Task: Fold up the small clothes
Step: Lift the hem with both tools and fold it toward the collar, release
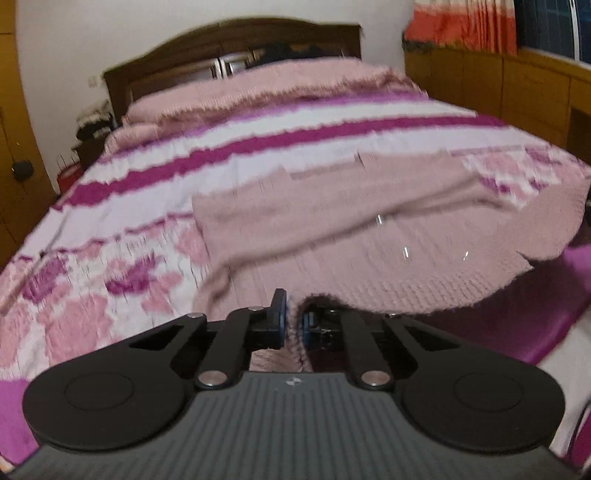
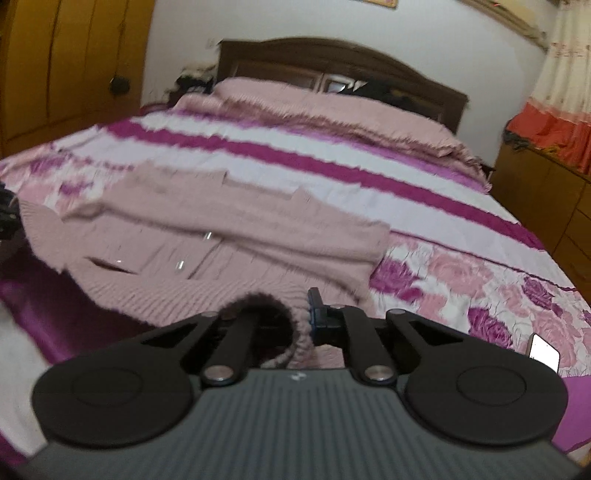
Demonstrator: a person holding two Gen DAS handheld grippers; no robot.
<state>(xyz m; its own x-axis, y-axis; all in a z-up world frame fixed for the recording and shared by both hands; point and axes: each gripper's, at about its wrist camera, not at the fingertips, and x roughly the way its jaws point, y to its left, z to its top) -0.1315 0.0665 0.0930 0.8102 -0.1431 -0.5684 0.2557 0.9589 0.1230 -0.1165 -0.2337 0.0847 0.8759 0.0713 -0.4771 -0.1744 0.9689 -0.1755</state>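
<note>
Left gripper (image 1: 293, 319): jaws narrow, pinching the hem of the pink knit cardigan (image 1: 369, 236).
Right gripper (image 2: 301, 319): clamped on the same hem.
Cardigan (image 2: 229, 229): near edge lifted, rest lying on the floral bedspread (image 2: 461, 273).
Behind: dark wooden headboard (image 1: 229, 40).

Bedroom of a home: a bed (image 1: 258, 147) under a pink-and-purple floral bedspread (image 2: 461, 273) with dark wooden headboard (image 2: 369, 59) at the far wall, wooden wardrobe (image 2: 55, 66) left, curtains (image 1: 461, 26) right.
</note>
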